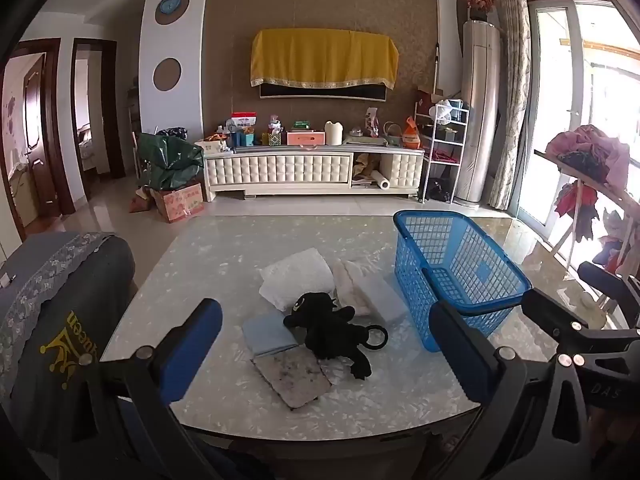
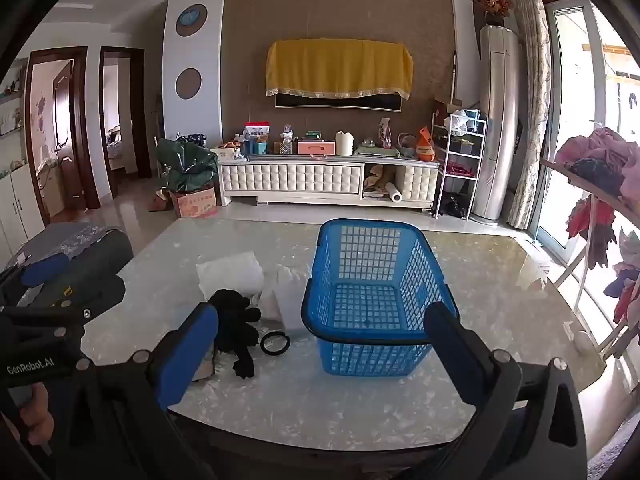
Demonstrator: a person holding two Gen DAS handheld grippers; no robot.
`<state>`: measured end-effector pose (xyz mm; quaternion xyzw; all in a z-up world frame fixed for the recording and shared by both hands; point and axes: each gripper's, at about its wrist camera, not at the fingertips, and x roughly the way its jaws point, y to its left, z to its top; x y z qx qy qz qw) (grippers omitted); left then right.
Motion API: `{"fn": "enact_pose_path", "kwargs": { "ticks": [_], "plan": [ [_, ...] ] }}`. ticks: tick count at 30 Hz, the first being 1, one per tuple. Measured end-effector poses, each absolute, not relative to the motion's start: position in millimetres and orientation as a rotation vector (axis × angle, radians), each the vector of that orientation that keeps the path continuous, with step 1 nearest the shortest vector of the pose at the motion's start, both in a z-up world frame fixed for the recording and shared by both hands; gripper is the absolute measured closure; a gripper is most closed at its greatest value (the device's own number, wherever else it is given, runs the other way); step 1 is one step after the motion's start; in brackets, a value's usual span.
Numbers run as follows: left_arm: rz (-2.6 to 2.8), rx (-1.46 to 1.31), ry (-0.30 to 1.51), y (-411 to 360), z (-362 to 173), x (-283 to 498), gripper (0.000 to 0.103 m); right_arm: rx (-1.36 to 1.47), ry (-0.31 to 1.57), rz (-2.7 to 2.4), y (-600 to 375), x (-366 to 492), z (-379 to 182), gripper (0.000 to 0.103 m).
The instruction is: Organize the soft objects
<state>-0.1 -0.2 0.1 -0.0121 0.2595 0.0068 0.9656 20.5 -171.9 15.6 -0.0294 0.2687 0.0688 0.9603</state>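
Hiding the grey cloth [image 1: 294, 380]: black plush [image 1: 332, 328].

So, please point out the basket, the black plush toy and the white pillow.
Basket [image 2: 416, 240], right wrist view, far rim.
Black plush toy [image 1: 332, 330], left wrist view, body.
White pillow [image 1: 298, 280], left wrist view, top face.

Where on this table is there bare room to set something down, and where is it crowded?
Free: the strip of table along the near edge, and the stretch right of the blue basket toward the window. The basket is empty too. Crowded: left of the basket, where the black plush toy, white pillow and folded cloths lie bunched.
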Motion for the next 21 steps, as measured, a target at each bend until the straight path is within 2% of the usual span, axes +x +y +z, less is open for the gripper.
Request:
{"fn": "enact_pose_path", "kwargs": {
  "ticks": [21],
  "plan": [
    [0.000,-0.038,0.522,-2.8,7.5,-5.7,0.000,-0.053,0.539,0.152,-169.5,15.5,16.6,0.000]
  ]
}}
